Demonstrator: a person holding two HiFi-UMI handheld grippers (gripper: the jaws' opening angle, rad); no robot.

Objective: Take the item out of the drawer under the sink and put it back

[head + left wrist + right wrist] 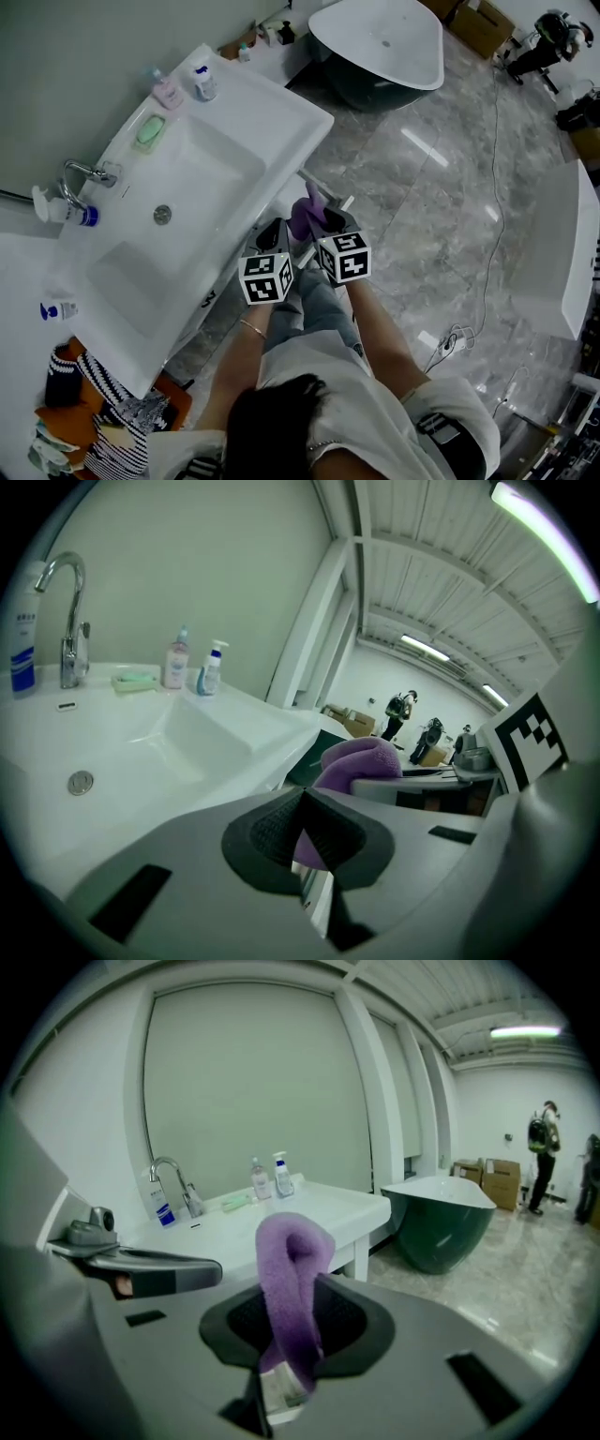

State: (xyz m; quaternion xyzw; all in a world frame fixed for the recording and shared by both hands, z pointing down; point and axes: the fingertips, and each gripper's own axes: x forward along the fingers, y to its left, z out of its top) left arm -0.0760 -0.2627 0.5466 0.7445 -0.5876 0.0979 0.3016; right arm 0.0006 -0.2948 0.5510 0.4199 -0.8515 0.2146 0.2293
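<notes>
One white sink (272, 117) spreads left of the two claws. One purple towel (291, 1269), fleecy and looped, stands clamped in the right claw (292, 1330); the left claw (302, 829) pinches another part. Two small bottles (167, 89) stand far beyond them.

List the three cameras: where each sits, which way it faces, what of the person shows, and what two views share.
Head view: on the person's head, facing steeply down over sink and bathtub; shows hair, forearms, left gripper and right gripper at a purple cloth.
Left gripper view: on the left gripper, facing across the sink toward the faucet; its jaws are closed on the cloth.
Right gripper view: on the right gripper, facing sink and bathtub; its jaws clamp the cloth.
Shared: both gripper views show faucet, sink and cloth.
</notes>
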